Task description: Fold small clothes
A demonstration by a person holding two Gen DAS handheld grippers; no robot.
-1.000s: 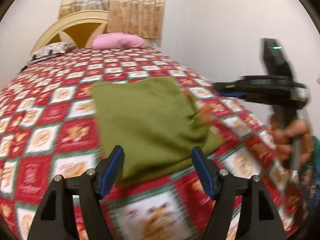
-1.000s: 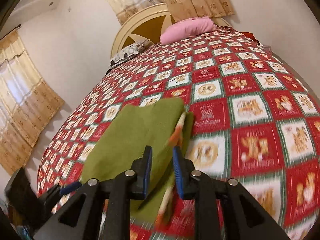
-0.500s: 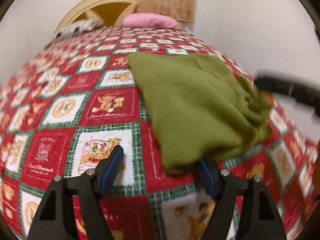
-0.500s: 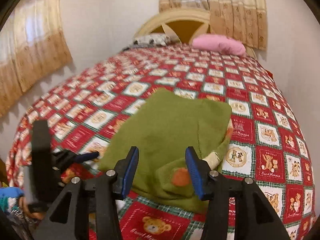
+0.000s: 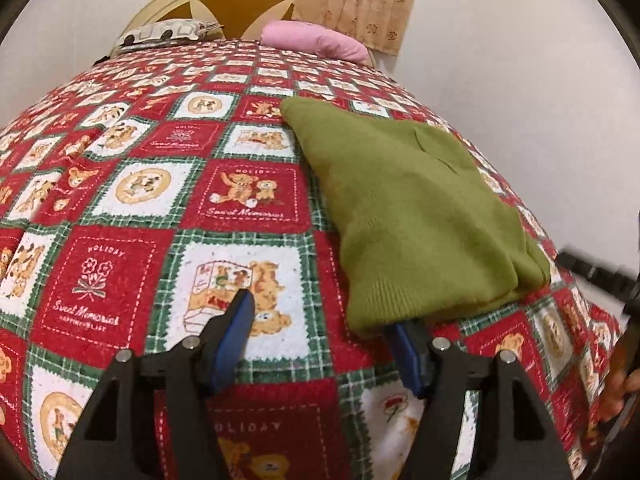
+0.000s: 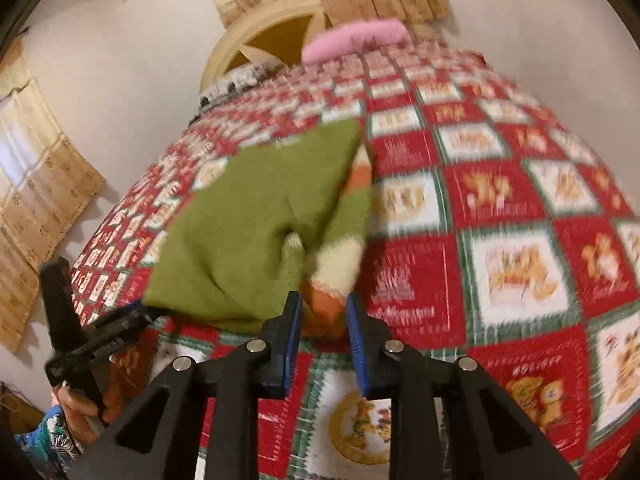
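Green knitted wool, folded into a thick pad with cream and orange stripes showing at one edge, is the small sweater (image 5: 412, 216) lying on the red, white and green patchwork bedspread (image 5: 152, 200). It sits just ahead of both tools. The left gripper (image 5: 324, 320) has its jaws wide apart, one blue pad on bare quilt and the other tucked under the ribbed hem. The right gripper (image 6: 322, 312) has its jaws nearly together around the striped orange corner; the blur makes it hard to say whether they truly pinch the cloth or only frame it.

To do this fold well, I would get both grips onto the same near edge, lift evenly, and carry it over to the far edge so the layers stay square and nothing bunches.

Writing on the bedspread reads "HOLIDAY" and "Sweet Memories" on red squares beside and beyond the left jaws, with "HAPPINESS LIFE" seemingly printed beneath one.
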